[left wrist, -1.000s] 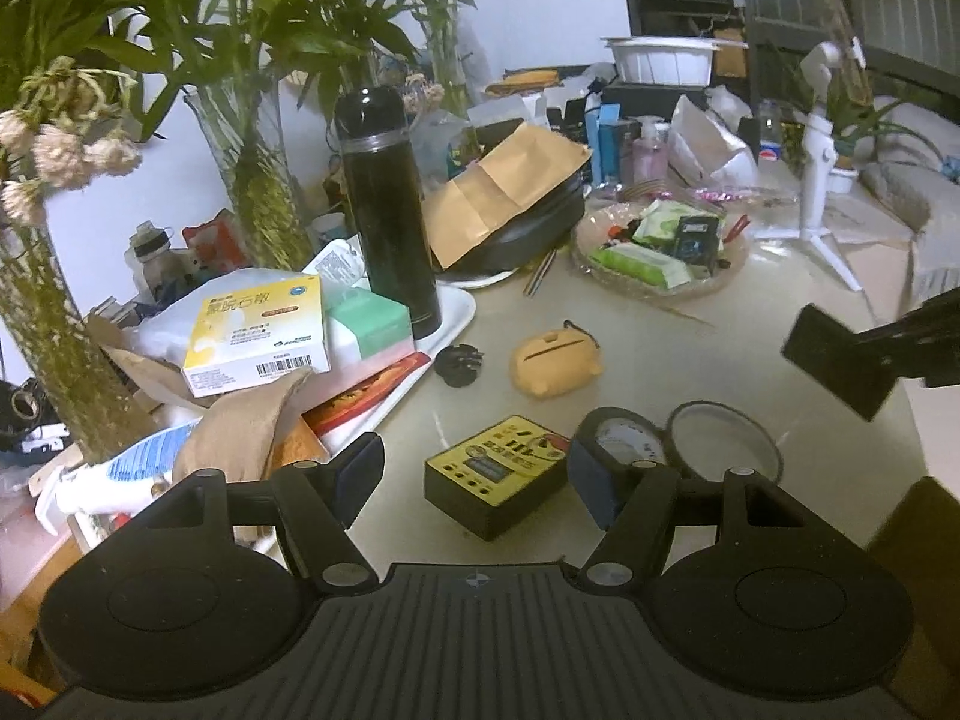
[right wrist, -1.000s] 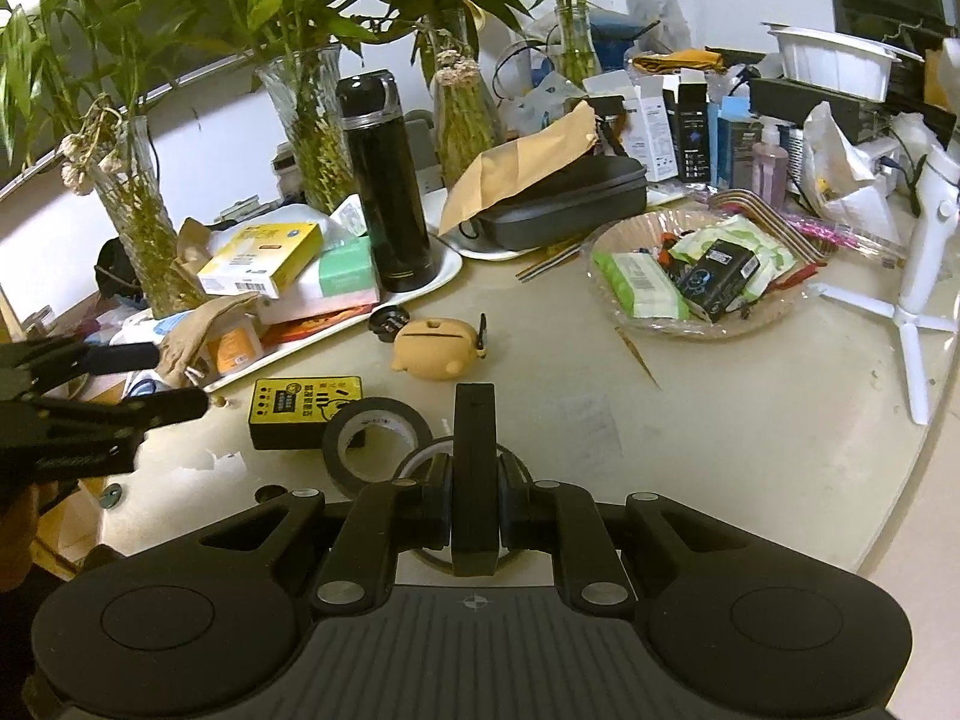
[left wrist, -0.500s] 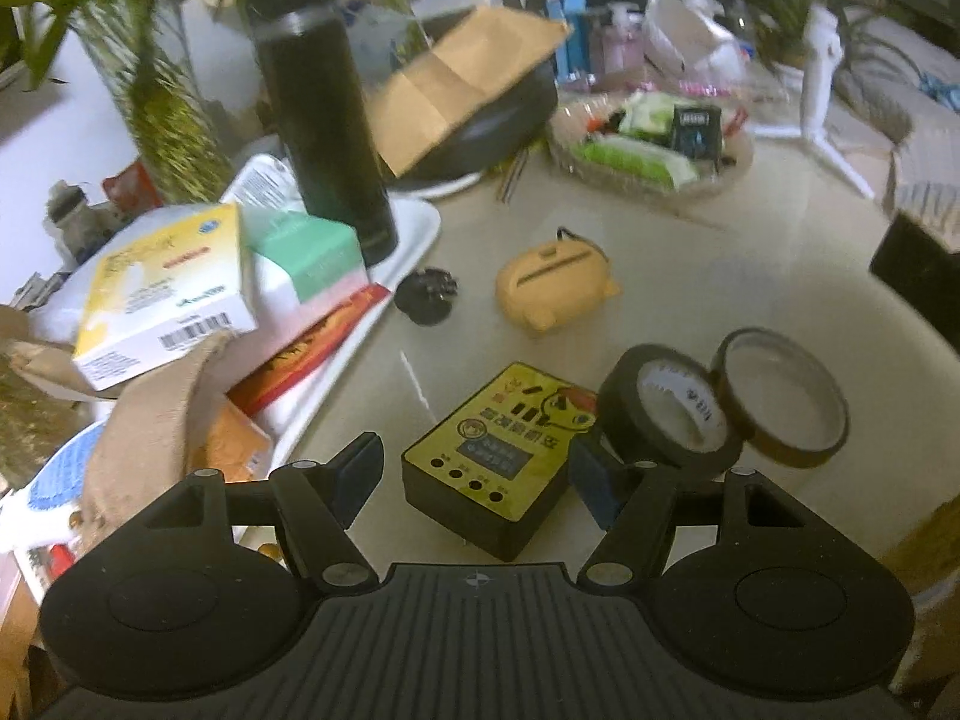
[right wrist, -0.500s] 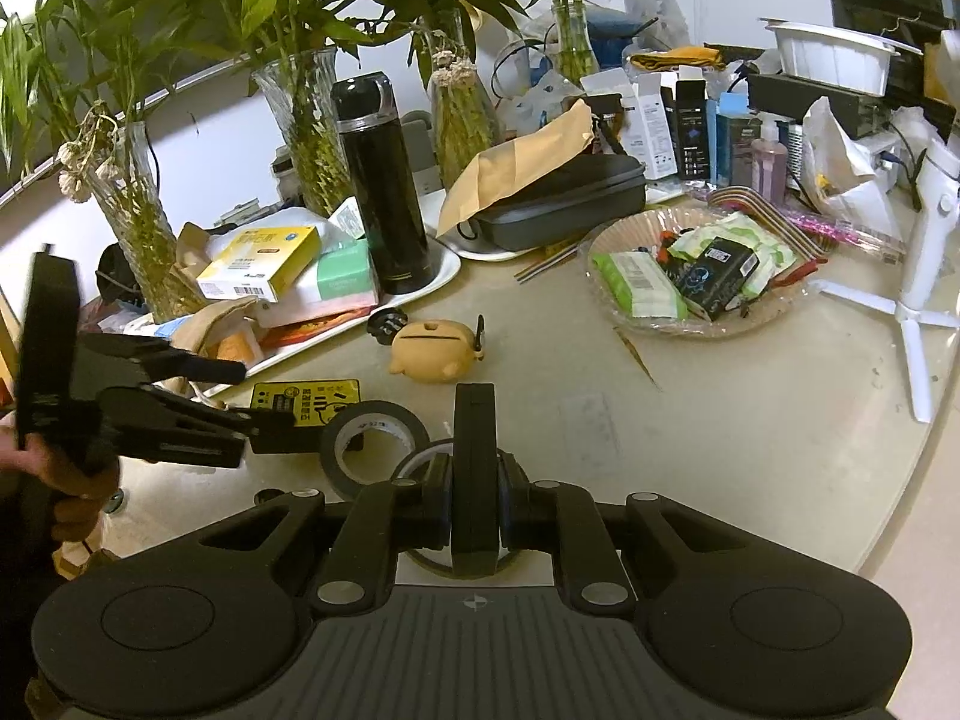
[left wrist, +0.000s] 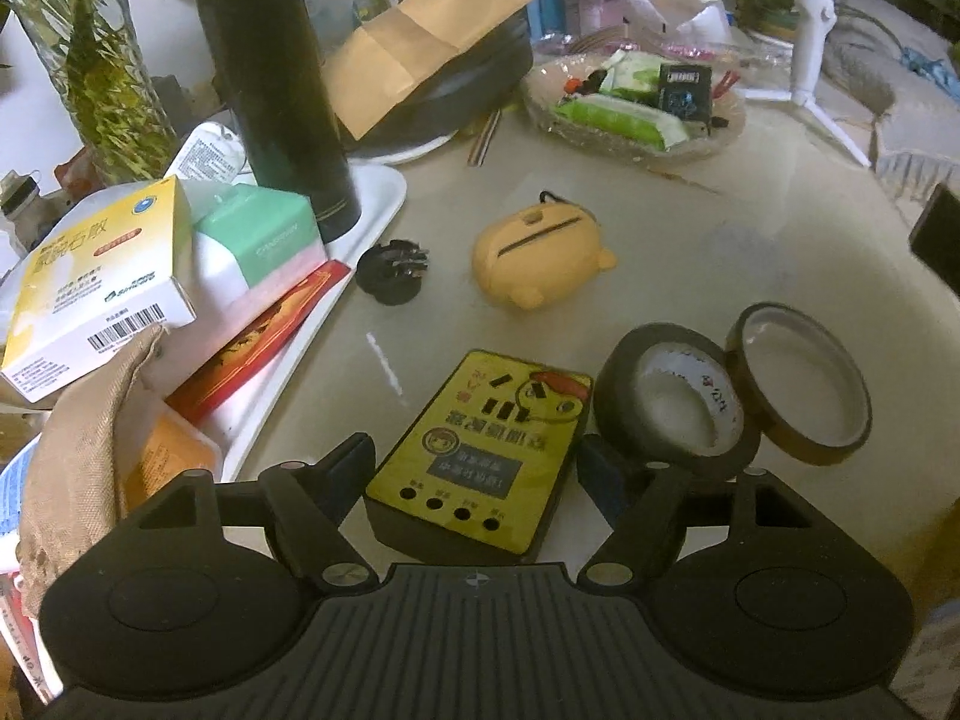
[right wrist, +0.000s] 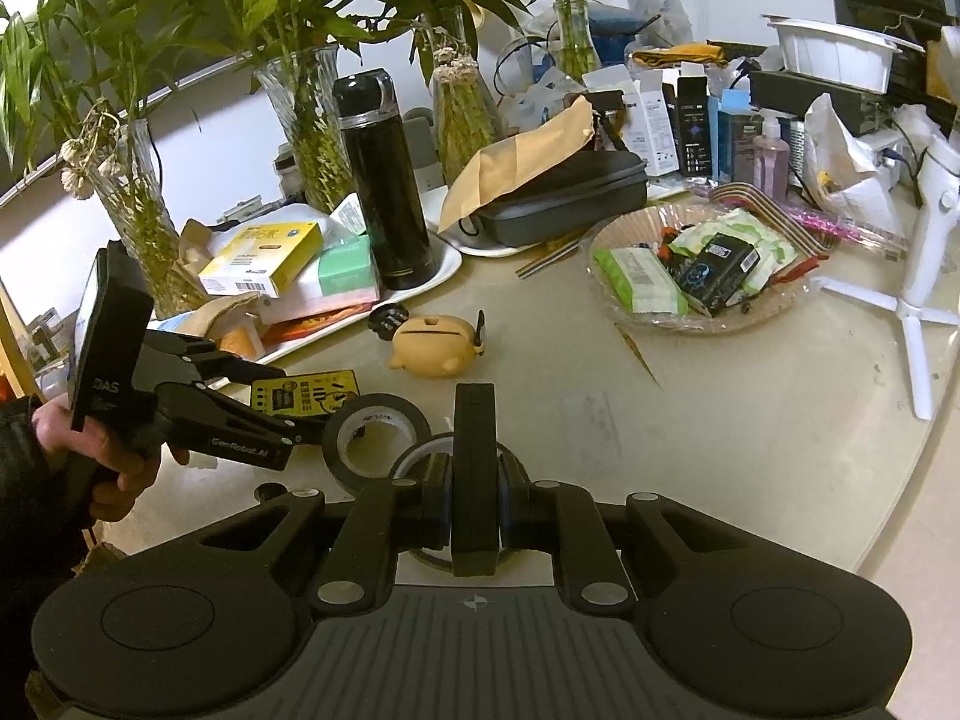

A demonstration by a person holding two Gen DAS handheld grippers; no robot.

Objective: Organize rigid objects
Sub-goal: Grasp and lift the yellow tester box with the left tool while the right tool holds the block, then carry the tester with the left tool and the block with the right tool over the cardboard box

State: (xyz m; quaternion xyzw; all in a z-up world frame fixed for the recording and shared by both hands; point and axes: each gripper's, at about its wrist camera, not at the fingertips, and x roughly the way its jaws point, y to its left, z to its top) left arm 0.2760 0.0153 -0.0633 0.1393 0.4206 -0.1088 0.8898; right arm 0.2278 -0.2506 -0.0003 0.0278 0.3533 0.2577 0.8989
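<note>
Landmark: yellow-faced black box [left wrist: 480, 456] on the beige table [left wrist: 750, 228], left to right from there

Far left of box: white tray [left wrist: 372, 222] w/ yellow-white carton [left wrist: 102, 276], mint-green box [left wrist: 264, 234], red packet [left wrist: 264, 336], tall black flask [left wrist: 276, 90] standing upright at tray's back edge. Just behind-left of box: small black round plug [left wrist: 393, 267] on table, apart from tray.

Left gripper [left wrist: 474, 468] spread wide, fingers either side of box's near end; contact w/ box sides can't tell. In right wrist view same gripper [right wrist: 282, 414] reaching in from left, held by a hand [right wrist: 102, 462], over box [right wrist: 306, 393].

Behind box: yellow pig-shaped case [left wrist: 540, 264], well apart. Just right of box: black tape roll [left wrist: 672, 414], touching amber tape roll [left wrist: 798, 384] further right.

Right gripper [right wrist: 474, 516] clamped on a flat black slab [right wrist: 474, 468] standing on edge, near side of the tape rolls. Far back-right of box: shallow dish [left wrist: 636, 144] of packets
</note>
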